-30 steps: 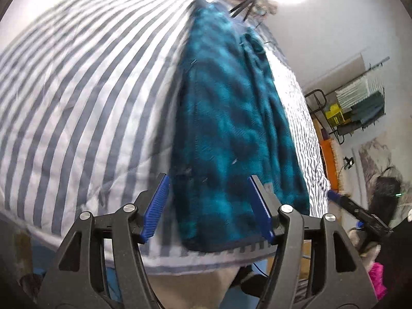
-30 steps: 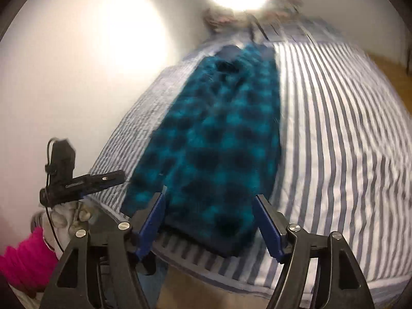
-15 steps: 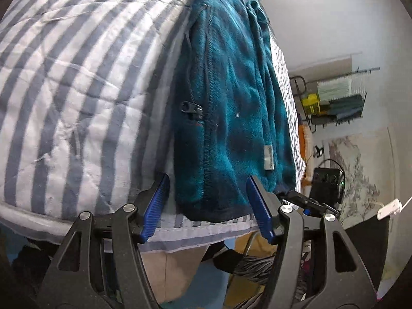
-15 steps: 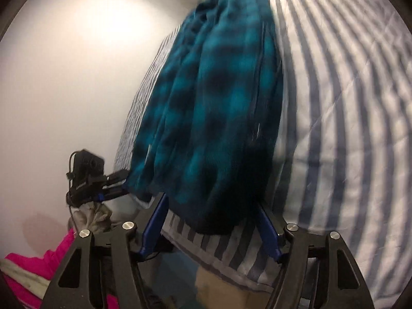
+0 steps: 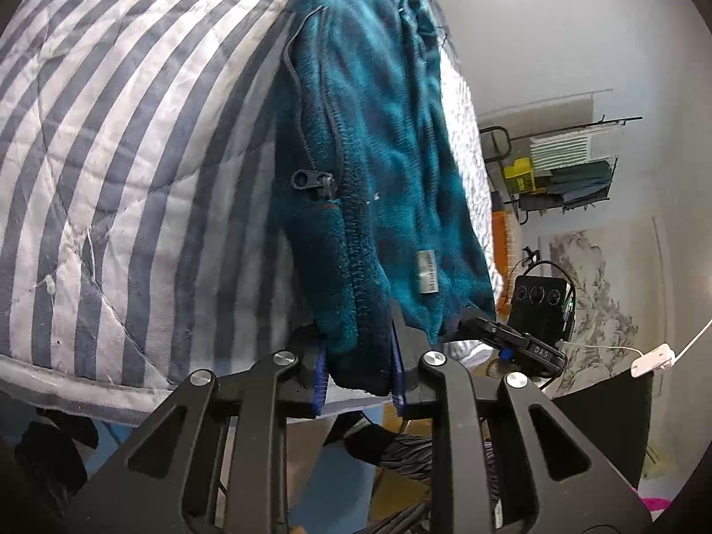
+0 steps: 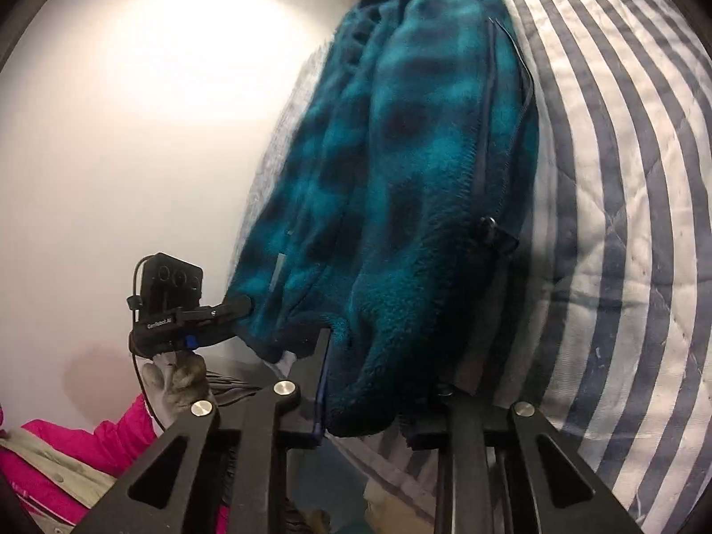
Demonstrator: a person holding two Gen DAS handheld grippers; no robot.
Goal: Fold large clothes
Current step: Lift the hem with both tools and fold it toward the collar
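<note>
A teal and dark-blue checked fleece jacket [image 5: 378,142] lies lengthwise on a blue-and-white striped quilt [image 5: 115,142]. Its zip pull [image 5: 311,180] shows near the hem. My left gripper [image 5: 358,365] is shut on the near hem corner of the jacket. My right gripper [image 6: 369,396] is shut on the other hem corner of the jacket [image 6: 400,155]. In each wrist view the other gripper shows pinching the hem at the side: the right gripper [image 5: 498,333], the left gripper [image 6: 209,316].
The quilt [image 6: 623,178] covers a bed whose near edge lies just under both grippers. A rack with folded items [image 5: 565,169] stands against the far wall. A white wall [image 6: 133,133] is on one side. A pink sleeve [image 6: 89,454] and gloved hand [image 6: 178,378] show.
Both grippers moved down to the jacket's near hem and shut on it. They were open a second ago. The hem is now lifted off the quilt.
</note>
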